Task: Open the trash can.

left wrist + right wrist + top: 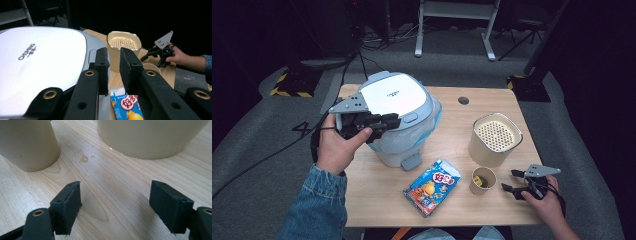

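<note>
Your left tongs (379, 122) hover with jaws nearly together, gripping nothing, over the near right edge of the white rice cooker (398, 107) at the bench's (377, 200) far left. Your right tongs (513, 181) rest apart, empty, beside the small cup (482, 181). Descending carelessly could make the jaws skid off the smooth lid.
</note>
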